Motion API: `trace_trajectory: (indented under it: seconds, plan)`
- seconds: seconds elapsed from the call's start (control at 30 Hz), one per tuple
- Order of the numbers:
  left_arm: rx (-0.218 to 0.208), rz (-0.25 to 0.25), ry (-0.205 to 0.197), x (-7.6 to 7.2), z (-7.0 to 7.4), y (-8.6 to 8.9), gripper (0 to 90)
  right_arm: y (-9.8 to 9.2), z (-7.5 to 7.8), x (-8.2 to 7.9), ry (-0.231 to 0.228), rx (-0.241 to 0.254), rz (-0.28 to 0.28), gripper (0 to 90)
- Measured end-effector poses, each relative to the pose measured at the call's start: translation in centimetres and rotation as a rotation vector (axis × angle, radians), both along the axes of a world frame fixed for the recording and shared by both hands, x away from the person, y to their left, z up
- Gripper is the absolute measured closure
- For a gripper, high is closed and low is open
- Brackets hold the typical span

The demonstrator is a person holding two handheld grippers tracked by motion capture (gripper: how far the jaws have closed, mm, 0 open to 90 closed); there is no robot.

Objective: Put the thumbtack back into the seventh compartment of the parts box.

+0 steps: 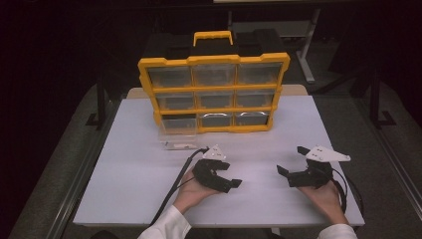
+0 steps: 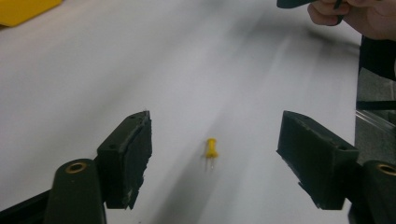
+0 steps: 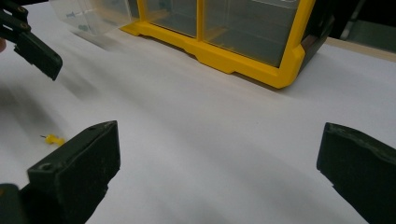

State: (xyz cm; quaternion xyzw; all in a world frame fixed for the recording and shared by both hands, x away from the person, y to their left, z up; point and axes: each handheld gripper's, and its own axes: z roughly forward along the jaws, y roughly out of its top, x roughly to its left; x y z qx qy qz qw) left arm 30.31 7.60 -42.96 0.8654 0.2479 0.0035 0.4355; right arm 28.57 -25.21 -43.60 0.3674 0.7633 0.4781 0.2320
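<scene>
we hold the left gripper [image 1: 226,177] low over the white bench [image 1: 139,174], its jaws spread apart with nothing pinched between them. in the left gripper view a small yellow push pin [image 2: 211,148] lies on the bench ahead of the jaws, roughly midway across the gap and touching neither pad; its head points away from us and its metal tip toward the camera. in the right gripper view we see the same push pin [image 3: 55,139] lying just beyond the left-hand jaw, with a jaw of the left gripper hanging above and behind it at the upper left. we hold the right gripper [image 1: 293,167] well apart from the left one, on the right side of the bench, and its jaws also stand wide with bare bench between them. at the back of the bench stands a yellow organiser case [image 1: 214,92] with three rows of clear drawers and a handle on top. one clear drawer [image 1: 177,141] is pulled out of the bottom left slot and rests on the bench just in front of the case, near the left gripper; something small lies in it, but we cannot tell what. white sleeves [image 1: 166,226] show at both wrists.
</scene>
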Motion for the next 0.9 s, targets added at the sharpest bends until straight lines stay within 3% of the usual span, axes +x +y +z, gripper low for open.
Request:
trace_trajectory:
  seconds: [0.33, 0.7, 0.9]
  plan:
    - [0.017, -0.005, 0.013, 0.1, -0.8, -0.6, 39.5, 0.0, 0.0, 0.0, -0.002, 0.001, 0.0, 0.0]
    - [0.075, -0.018, 0.014, 0.1, -2.0, -1.2, 52.0, 0.0, 0.0, 0.0, 0.0, -0.001, 0.002, 0.0]
    - [0.07, -0.027, 0.025, 0.1, -2.2, -1.3, 57.0, 0.1, -0.1, 0.0, 0.003, 0.0, 0.002, 0.0]
